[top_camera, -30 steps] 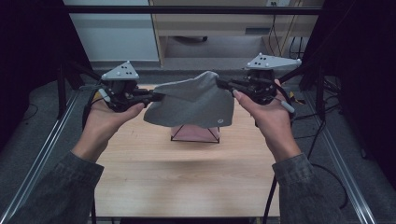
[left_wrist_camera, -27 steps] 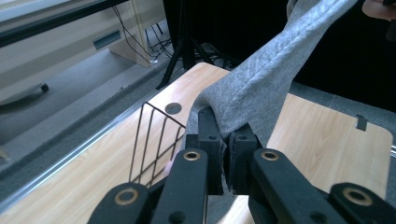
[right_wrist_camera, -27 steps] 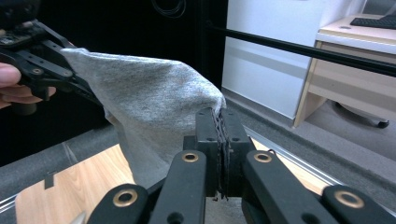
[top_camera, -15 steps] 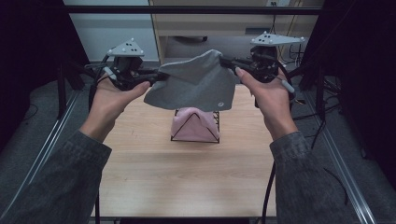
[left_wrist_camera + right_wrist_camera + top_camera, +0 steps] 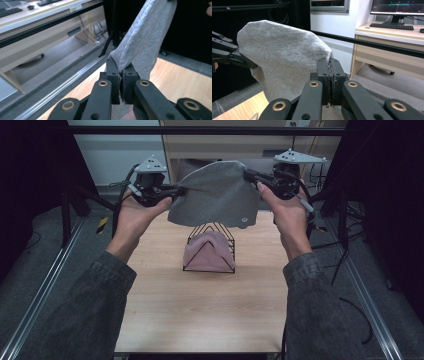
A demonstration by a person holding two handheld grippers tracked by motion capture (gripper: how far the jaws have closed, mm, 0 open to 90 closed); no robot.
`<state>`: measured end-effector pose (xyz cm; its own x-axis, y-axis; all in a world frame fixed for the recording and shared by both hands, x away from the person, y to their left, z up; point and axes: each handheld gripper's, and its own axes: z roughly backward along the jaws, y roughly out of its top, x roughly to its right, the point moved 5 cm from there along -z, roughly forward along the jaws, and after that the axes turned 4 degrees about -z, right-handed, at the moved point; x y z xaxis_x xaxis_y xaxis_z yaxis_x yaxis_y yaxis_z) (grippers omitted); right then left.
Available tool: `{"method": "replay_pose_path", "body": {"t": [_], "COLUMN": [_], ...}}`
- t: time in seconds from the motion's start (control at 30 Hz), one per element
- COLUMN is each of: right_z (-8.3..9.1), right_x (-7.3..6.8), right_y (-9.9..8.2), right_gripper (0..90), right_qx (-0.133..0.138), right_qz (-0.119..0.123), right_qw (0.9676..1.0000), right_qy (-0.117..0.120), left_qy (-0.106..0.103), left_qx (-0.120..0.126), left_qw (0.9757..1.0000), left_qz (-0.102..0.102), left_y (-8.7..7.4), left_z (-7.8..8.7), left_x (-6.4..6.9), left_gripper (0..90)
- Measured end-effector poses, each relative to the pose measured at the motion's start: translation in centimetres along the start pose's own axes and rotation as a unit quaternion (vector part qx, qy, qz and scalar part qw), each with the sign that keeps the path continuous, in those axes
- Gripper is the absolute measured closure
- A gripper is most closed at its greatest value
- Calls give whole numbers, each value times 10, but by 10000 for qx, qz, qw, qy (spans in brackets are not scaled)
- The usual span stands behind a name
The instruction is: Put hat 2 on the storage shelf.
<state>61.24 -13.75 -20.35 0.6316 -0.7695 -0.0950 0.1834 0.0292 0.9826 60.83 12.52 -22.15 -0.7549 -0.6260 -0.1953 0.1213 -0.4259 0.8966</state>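
A soft grey knitted cloth (image 5: 216, 195) is held stretched in the air between the left gripper (image 5: 172, 194) and right gripper (image 5: 250, 174), both jaws pinching its edges, above and just behind a black wire rack (image 5: 210, 249) bearing a pink cloth (image 5: 207, 254) on the wooden worktop (image 5: 200, 310)

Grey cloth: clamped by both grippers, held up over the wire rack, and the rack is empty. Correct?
Not quite. The wire rack is not empty: the high view shows a pink cloth draped in it. The rest holds: the left gripper and the right gripper are each shut on an edge of the grey cloth, held up above the rack.
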Motion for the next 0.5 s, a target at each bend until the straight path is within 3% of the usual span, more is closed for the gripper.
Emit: {"method": "replay_pose_path", "body": {"t": [0.23,0.5], "right_z": [-26,-42], "right_x": [18,29], "right_y": [-20,-39], "right_gripper": [889,889], "right_qx": [-298,-458], "right_qz": [-48,-245], "right_qw": [9995,9985], "right_qy": [-136,-176], "left_qy": [72,117], "left_qx": [-42,-211], "left_qw": [9999,9992], "left_qz": [141,311], "left_y": [-11,-31], "left_z": [-24,-50], "left_x": [-14,-27], "left_gripper": [867,867]}}
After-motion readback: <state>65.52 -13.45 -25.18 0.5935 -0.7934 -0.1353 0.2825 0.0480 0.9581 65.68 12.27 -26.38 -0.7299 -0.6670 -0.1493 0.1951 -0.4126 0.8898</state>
